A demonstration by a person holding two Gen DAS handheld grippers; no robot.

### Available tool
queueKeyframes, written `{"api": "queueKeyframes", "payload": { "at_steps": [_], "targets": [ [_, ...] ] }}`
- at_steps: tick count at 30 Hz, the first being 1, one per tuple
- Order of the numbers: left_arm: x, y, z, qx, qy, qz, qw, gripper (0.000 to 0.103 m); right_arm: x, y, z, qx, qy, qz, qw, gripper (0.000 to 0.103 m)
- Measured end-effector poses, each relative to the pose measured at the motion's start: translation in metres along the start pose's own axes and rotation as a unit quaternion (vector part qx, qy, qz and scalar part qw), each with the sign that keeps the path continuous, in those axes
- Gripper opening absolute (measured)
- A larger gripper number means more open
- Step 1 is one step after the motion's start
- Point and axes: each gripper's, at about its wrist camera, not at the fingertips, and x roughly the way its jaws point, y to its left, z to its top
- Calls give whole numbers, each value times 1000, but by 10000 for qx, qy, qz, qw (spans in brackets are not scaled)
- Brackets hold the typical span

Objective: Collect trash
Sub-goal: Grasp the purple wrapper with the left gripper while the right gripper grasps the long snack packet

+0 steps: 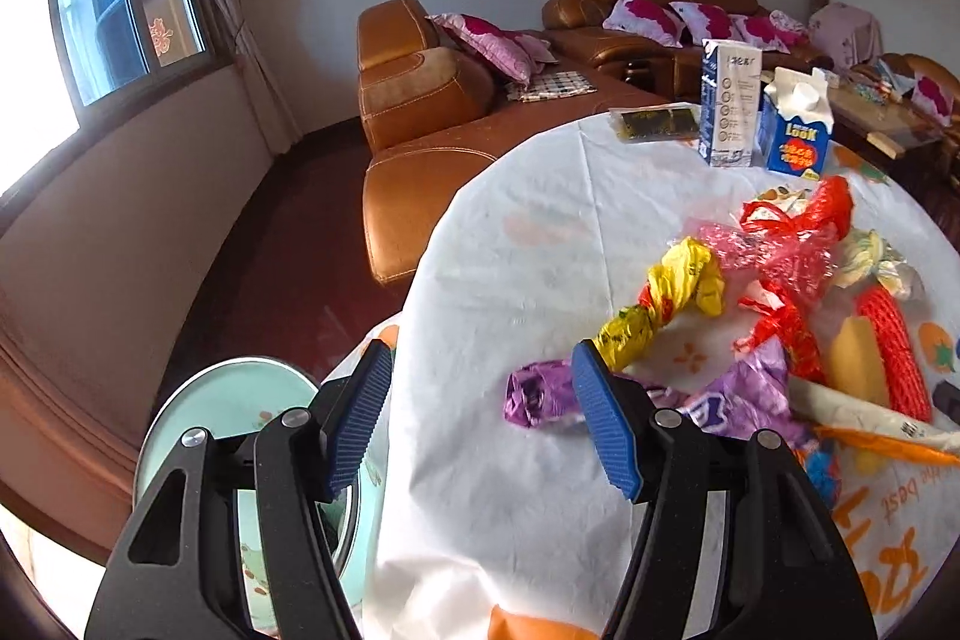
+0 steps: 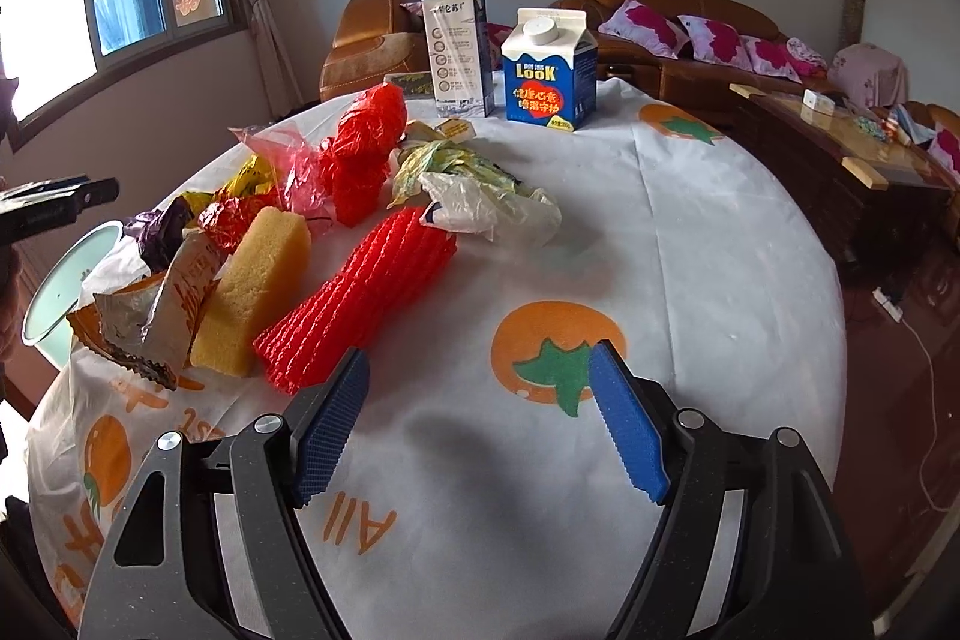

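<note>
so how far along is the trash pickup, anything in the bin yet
Done: nothing that can be confirmed; the mint green bin beside the table shows only its rim, contents hidden.
In hand: nothing. The left gripper and right gripper are both open and empty.
Left: nearly everything. The purple wrapper, yellow bag, red foam net, yellow sponge and two cartons remain on the tablecloth.

Crumpled wrappers [image 2: 336, 160], red foam net [image 2: 360, 292], perhaps sponge [image 2: 252, 292], heaped on table [image 2: 690, 250]

- Left gripper [image 1: 480, 418] gapes empty over the table edge [image 1: 420, 292].
- Purple wrapper [image 1: 534, 394] lies beside its right finger.
- Pale green bin [image 1: 228, 400] stands below.
</note>
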Motion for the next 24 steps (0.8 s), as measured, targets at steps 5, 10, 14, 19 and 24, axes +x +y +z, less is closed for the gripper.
{"api": "queueKeyframes", "payload": {
  "at_steps": [5,10,14,19,24],
  "targets": [
    [40,-20,-11,309,683,-193,9970,60,-4,3,1,-105,-50,-35,9999,75],
    [46,-18,-19,106,715,-604,9956,41,-4,0,1,-46,-70,-39,10000,75],
    [46,-28,-25,358,638,-510,9960,28,-1,2,0,-62,-22,-25,10000,75],
    [34,-18,-23,135,689,-583,9958,12,-4,-1,3,-4,-96,-68,9999,75],
    [6,6,-24,-253,530,-403,9975,10,-7,-3,4,46,-110,-115,9999,75]
  ]
}}
